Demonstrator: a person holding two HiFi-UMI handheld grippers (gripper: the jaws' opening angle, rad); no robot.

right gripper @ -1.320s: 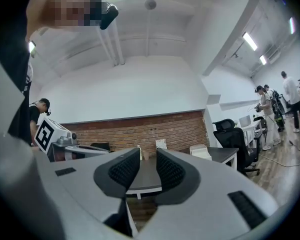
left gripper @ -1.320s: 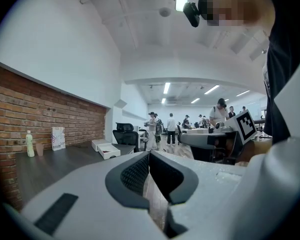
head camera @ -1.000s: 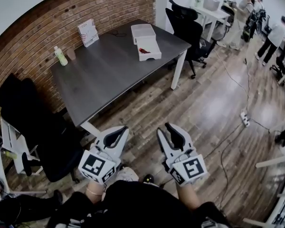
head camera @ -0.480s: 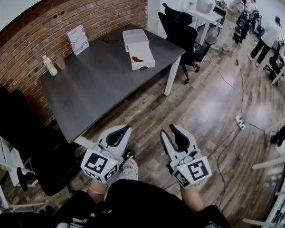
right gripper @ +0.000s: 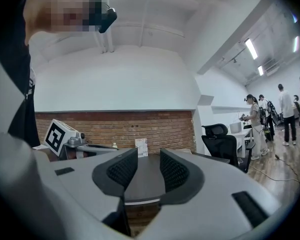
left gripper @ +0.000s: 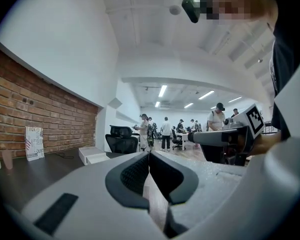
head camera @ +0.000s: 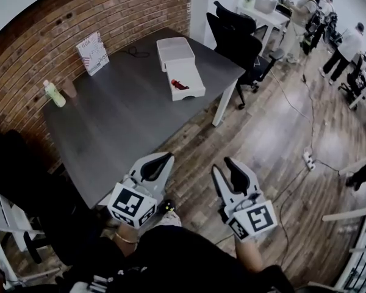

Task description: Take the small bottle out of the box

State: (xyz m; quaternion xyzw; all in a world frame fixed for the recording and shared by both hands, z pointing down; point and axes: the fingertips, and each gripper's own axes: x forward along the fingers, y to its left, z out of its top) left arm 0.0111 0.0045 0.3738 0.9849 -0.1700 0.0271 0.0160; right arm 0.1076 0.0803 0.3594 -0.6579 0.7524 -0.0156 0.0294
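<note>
A white box (head camera: 184, 72) stands open on the far right part of the dark table (head camera: 122, 127), with a small red thing (head camera: 179, 84) lying in it. Both grippers hang over the wooden floor, short of the table's near edge and far from the box. My left gripper (head camera: 160, 162) is shut, its pads touching with nothing between them (left gripper: 149, 159). My right gripper (head camera: 227, 165) is opening, and its jaws (right gripper: 148, 164) stand apart and empty. The left gripper view also shows the box (left gripper: 92, 155) beyond the jaws.
A green bottle (head camera: 54, 93), a brown cup (head camera: 70, 89) and a printed card (head camera: 92, 52) stand by the brick wall. Black office chairs sit at the table's far right (head camera: 238, 32) and left (head camera: 24, 182). People (head camera: 354, 41) stand at the back right. A power strip (head camera: 308, 159) lies on the floor.
The view has moved nearer to the table, which now fills more of the head view. Both grippers stay low in front of the body. The right jaws stand slightly wider.
</note>
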